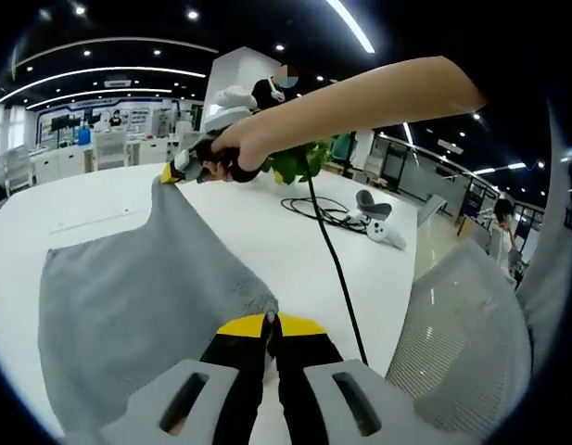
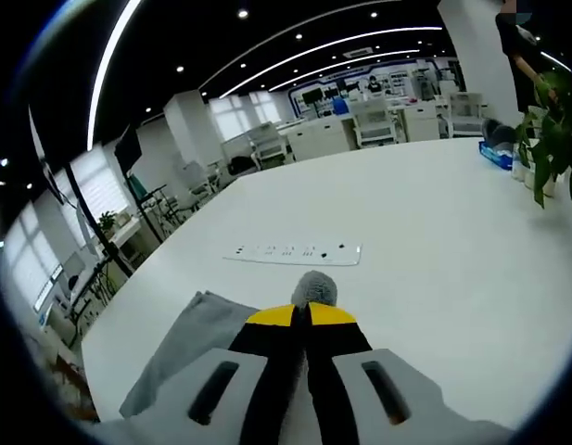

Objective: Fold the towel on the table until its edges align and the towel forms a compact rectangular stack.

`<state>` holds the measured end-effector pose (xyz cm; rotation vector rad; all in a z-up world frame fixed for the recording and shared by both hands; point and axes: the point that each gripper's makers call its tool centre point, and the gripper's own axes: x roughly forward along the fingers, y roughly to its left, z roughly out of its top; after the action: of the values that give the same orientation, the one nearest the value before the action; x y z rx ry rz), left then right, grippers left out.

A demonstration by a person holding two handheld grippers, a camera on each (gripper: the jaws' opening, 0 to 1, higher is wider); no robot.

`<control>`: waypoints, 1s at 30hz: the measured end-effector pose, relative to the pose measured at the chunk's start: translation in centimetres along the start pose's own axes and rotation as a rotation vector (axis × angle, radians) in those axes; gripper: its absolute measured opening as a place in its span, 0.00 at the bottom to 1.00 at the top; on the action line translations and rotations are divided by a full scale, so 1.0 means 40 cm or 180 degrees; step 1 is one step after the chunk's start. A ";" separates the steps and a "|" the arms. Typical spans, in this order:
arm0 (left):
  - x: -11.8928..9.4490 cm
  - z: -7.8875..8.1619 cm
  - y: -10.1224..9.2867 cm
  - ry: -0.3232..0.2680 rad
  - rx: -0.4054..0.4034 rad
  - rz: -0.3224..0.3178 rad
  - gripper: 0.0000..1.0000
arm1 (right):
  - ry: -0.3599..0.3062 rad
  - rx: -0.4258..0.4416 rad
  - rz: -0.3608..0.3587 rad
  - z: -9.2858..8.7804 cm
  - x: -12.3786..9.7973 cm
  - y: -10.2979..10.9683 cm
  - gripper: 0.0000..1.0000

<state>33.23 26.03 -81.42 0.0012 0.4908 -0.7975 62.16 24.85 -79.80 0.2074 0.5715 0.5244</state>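
A grey towel (image 1: 128,297) lies partly spread on the white table (image 1: 267,222). My left gripper (image 1: 270,322) is shut on the towel's near corner, yellow tips pressed together. In the left gripper view a hand holds my right gripper (image 1: 174,171) at the towel's far corner, which is lifted off the table. In the right gripper view my right gripper (image 2: 302,313) is shut, with a tuft of the towel (image 2: 313,287) bunched beyond its tips. The rest of the cloth hangs down to the lower left.
A black cable (image 1: 334,260) runs across the table to a coil beside a white controller (image 1: 380,222). A potted plant (image 1: 299,162) stands behind the hand. A mesh chair (image 1: 462,343) sits at the right. A white power strip (image 2: 293,252) lies ahead, with a blue box (image 2: 499,156) beyond.
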 end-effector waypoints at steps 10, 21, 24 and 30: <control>-0.067 -0.015 0.067 -0.0041 -0.0154 0.0162 0.03 | 0.0005 -0.0042 0.0094 0.009 0.035 0.080 0.01; -0.135 -0.034 0.133 -0.0045 -0.0250 0.0303 0.03 | 0.0042 -0.0078 0.0177 0.006 0.087 0.164 0.01; -0.151 -0.039 0.149 -0.0048 -0.0269 0.0338 0.03 | 0.0055 -0.0082 0.0202 0.010 0.117 0.171 0.01; -0.192 -0.051 0.186 -0.0067 -0.0335 0.0437 0.03 | 0.0050 -0.0103 0.0266 0.015 0.155 0.209 0.01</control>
<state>32.91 36.90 -81.34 -0.0704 0.5068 -0.6362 63.45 35.19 -79.41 0.1971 0.5709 0.6164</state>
